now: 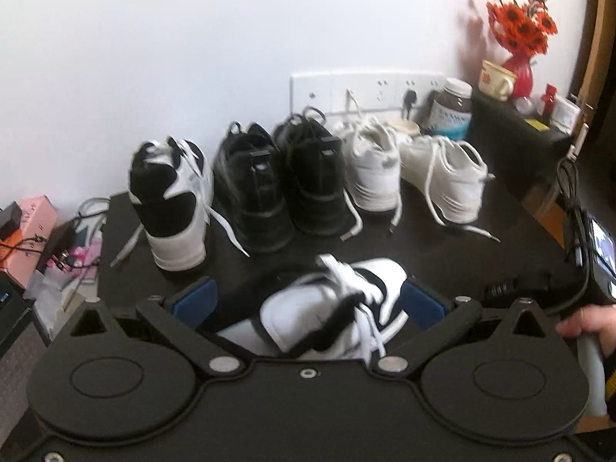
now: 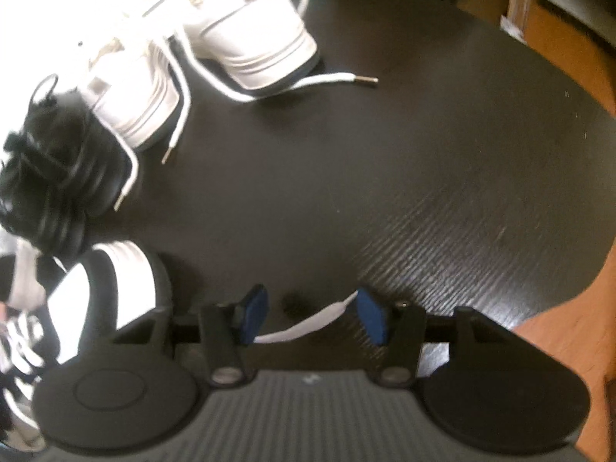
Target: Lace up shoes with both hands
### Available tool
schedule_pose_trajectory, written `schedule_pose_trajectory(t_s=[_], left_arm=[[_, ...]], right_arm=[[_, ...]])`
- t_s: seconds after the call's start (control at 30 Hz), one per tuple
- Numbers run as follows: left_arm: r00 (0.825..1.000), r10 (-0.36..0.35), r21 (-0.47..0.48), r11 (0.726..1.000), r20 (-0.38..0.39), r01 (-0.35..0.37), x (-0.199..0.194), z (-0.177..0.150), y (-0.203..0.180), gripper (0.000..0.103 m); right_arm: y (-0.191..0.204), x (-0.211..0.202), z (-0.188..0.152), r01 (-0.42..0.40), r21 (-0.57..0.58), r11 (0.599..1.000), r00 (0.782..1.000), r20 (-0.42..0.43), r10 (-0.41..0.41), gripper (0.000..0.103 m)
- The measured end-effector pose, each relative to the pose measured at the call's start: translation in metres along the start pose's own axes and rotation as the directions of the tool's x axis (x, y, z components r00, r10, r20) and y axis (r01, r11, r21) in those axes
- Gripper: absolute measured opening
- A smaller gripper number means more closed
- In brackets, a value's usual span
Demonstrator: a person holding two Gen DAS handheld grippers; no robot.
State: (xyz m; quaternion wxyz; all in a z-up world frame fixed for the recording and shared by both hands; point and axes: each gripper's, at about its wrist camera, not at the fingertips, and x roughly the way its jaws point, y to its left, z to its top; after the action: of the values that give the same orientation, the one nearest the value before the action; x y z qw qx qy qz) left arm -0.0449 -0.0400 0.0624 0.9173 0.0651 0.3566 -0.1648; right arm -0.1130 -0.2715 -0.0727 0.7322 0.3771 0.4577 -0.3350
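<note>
On my dark tabletop the containers stand in the far right corner, beyond the row of shoes: a brown jar with a white lid, whose contents I cannot make out, then a cream cup, its inside hidden from me, then a red vase holding orange flowers. Taking the black-and-white sneaker as my landmark: it lies nearest to me on the tabletop, in front of the row, and my left tongs stand wide apart with the sneaker between their blue pads, not visibly pressing it. To the sneaker's right, my right tongs hang over bare tabletop with jaws partly apart. A flat white lace runs across the gap between them, its end against the right-hand pad; I cannot tell whether it is pinched. The sneaker itself sits just left of those tongs in the right wrist view.
</note>
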Motion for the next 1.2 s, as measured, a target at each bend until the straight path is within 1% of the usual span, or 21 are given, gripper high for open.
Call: schedule_pose_trajectory(t_s=[0.07,0.1,0.17,0.2,0.23,0.27,0.3,0.4,0.47,0.53,0.63,0.77,0.8,0.83,0.93,0.97,1.0,1.03,1.07,1.13,1.2], left_arm=[[1.000,0.009,-0.001,1.000,0.022,-0.009,0.000,0.000,0.004,0.103],[0.999,0.013,-0.001,1.000,0.031,-0.013,0.000,0.000,0.005,0.103],[0.999,0.017,0.003,1.000,0.035,-0.017,0.001,0.000,0.006,0.103],[0.999,0.017,0.007,1.000,0.034,-0.017,0.002,0.000,0.005,0.103],[0.999,0.017,0.011,1.000,0.034,-0.017,0.003,-0.001,0.005,0.103],[0.999,0.021,0.016,1.000,0.034,-0.022,0.004,-0.001,0.004,0.103],[0.999,0.026,0.024,0.999,0.032,-0.027,0.005,-0.001,0.003,0.103],[0.999,0.024,0.044,0.999,0.031,-0.026,0.007,0.000,-0.001,0.103],[0.999,0.019,0.050,0.999,0.043,-0.021,0.005,0.001,-0.002,0.103],[0.998,0.003,0.048,0.999,0.065,-0.006,0.000,0.001,-0.001,0.102],[0.996,-0.030,0.043,0.999,0.083,0.027,-0.003,0.002,0.001,0.099],[0.995,-0.041,0.050,0.998,0.086,0.037,-0.002,0.004,0.001,0.098],[0.995,-0.042,0.050,0.998,0.088,0.038,-0.002,0.004,0.000,0.098],[0.995,-0.044,0.050,0.998,0.090,0.040,-0.002,0.005,0.000,0.098],[0.995,-0.054,0.053,0.997,0.088,0.049,-0.001,0.005,-0.002,0.098],[0.995,-0.055,0.055,0.997,0.085,0.050,0.000,0.005,-0.004,0.098],[0.995,-0.054,0.057,0.997,0.082,0.049,0.000,0.004,-0.005,0.098],[0.995,-0.052,0.059,0.997,0.079,0.048,0.001,0.004,-0.006,0.098],[0.996,-0.051,0.059,0.997,0.077,0.046,0.002,0.004,-0.007,0.099],[0.996,-0.046,0.056,0.998,0.072,0.042,0.003,0.002,-0.007,0.099],[0.997,-0.036,0.053,0.998,0.070,0.033,0.003,0.000,-0.007,0.099]], right_arm=[[0.004,-0.001,-0.002,0.012,-0.034,0.999,1.000,0.011,-0.012,0.047],[0.005,-0.001,-0.003,0.008,-0.050,0.999,1.000,0.016,-0.007,0.042],[0.007,0.000,-0.004,0.010,-0.073,0.997,1.000,0.027,-0.008,0.037],[0.008,0.000,-0.005,0.008,-0.086,0.996,0.999,0.033,-0.005,0.031],[0.010,0.001,-0.005,-0.002,-0.103,0.995,0.999,0.039,0.006,0.024],[0.011,0.002,-0.006,-0.015,-0.115,0.993,0.999,0.040,0.019,0.009],[0.011,0.004,-0.006,-0.026,-0.117,0.993,0.999,0.039,0.031,0.001],[0.007,0.005,-0.002,-0.055,-0.087,0.995,0.998,0.038,0.059,0.001],[-0.001,0.004,0.002,-0.090,-0.041,0.995,0.995,0.039,0.091,0.001],[-0.008,-0.005,0.006,-0.145,-0.015,0.989,0.986,0.076,0.146,0.001],[-0.013,-0.029,0.014,-0.228,-0.026,0.973,0.958,0.174,0.229,0.001],[-0.013,-0.066,0.026,-0.327,-0.096,0.940,0.896,0.285,0.341,0.001],[-0.011,-0.072,0.029,-0.332,-0.115,0.936,0.888,0.297,0.351,0.001],[-0.010,-0.075,0.032,-0.324,-0.126,0.938,0.892,0.289,0.347,0.001],[-0.009,-0.063,0.034,-0.270,-0.095,0.958,0.939,0.193,0.283,0.008],[-0.009,-0.056,0.030,-0.239,-0.088,0.967,0.955,0.162,0.250,0.016],[-0.008,-0.049,0.025,-0.202,-0.084,0.976,0.968,0.132,0.212,0.026],[-0.008,-0.042,0.020,-0.165,-0.081,0.983,0.980,0.103,0.173,0.027],[-0.007,-0.034,0.015,-0.137,-0.075,0.988,0.986,0.082,0.143,0.027],[-0.008,-0.020,0.007,-0.110,-0.052,0.993,0.992,0.057,0.113,0.027],[-0.006,-0.009,0.004,-0.071,-0.043,0.997,0.996,0.050,0.073,0.027]])
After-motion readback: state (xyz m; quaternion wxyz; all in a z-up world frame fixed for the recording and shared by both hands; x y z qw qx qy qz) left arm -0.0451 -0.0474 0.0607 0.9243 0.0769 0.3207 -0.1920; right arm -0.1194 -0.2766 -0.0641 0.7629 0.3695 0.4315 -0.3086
